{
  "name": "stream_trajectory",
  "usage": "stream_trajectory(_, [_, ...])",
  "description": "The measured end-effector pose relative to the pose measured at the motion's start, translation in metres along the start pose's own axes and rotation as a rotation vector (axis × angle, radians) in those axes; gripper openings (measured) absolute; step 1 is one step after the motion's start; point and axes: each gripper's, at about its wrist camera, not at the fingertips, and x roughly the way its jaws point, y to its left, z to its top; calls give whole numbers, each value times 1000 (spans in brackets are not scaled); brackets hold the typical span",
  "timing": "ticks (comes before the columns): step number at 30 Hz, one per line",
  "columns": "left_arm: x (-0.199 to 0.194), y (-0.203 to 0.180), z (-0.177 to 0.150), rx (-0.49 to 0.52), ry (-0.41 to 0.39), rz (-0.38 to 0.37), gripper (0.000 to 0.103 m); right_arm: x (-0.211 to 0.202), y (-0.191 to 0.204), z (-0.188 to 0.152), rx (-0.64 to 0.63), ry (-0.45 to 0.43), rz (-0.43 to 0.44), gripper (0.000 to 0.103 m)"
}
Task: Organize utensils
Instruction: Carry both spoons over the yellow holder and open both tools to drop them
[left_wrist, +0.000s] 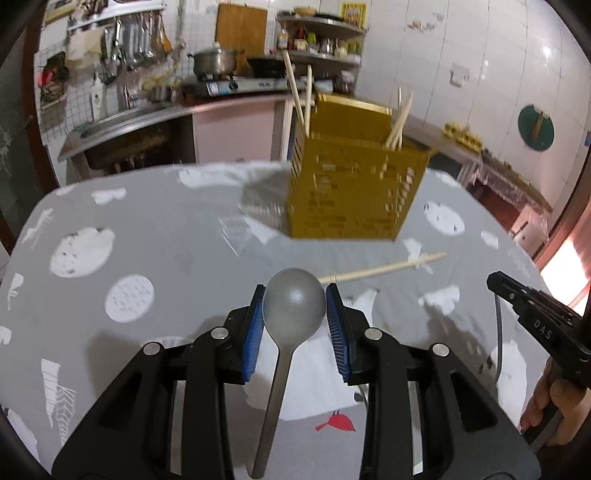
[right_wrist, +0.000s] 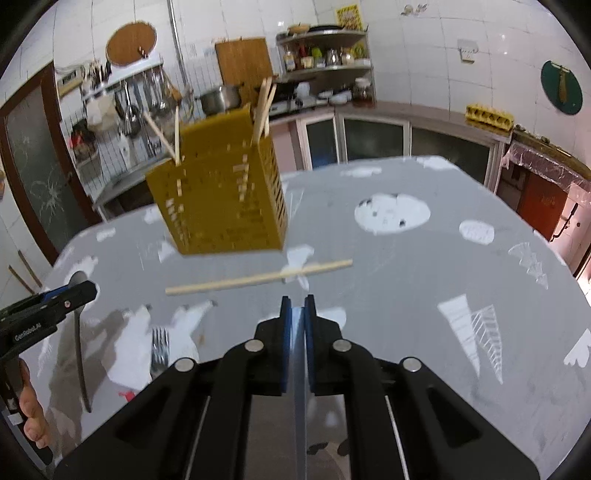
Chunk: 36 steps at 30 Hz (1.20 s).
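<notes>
- Two grippers work over the grey patterned tablecloth (left_wrist: 155, 229). Nearest in the left wrist view is the grey metal spoon (left_wrist: 293, 301), its bowl between the blue pads of the left gripper (left_wrist: 294, 295) and its handle running straight back toward the camera, so its long axis lies along the fingers.
- The left jaws stand fairly wide, about as wide as the spoon's bowl; whether the pads actually touch it I cannot tell. In the right wrist view the spoon looks to lie on the cloth beneath that gripper.
- The right gripper (right_wrist: 297, 301) has its jaws nearly closed on a thin, pale blade-like utensil (right_wrist: 300, 387) seen edge-on, running back toward the camera; what kind of utensil it is I cannot tell.
- A silver metal fork (right_wrist: 160, 349) lies on the cloth between the two grippers, left of the right one.
- Farther out, a pale wooden chopstick (right_wrist: 258, 277) lies crosswise, ahead of both grippers.
- Beyond it stands the yellow perforated plastic utensil holder (left_wrist: 354, 192), already holding chopsticks upright, ahead and slightly right of the left gripper, which seems nearer.
</notes>
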Motion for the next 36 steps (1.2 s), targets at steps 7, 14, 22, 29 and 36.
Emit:
stream_trajectory(7, [-13, 9, 8, -30, -61, -16, 31, -9, 1, 12, 6, -70, -3, 7])
stream_trajectory(14, [-15, 16, 8, -40, -105, -27, 31, -23, 12, 16, -40, -174, -11, 7])
stream_trajectory(22, [-17, 24, 12, -63, -127, -35, 31, -28, 20, 20, -67, -225, 5, 7])
stream_trajectory(29, [-28, 23, 30, -68, -198, -60, 31, -36, 27, 34, -72, -278, 31, 7])
stream_trajectory(36, [-31, 8, 61, -24, -249, -76, 30, -47, 33, 65, -65, -341, 60, 7])
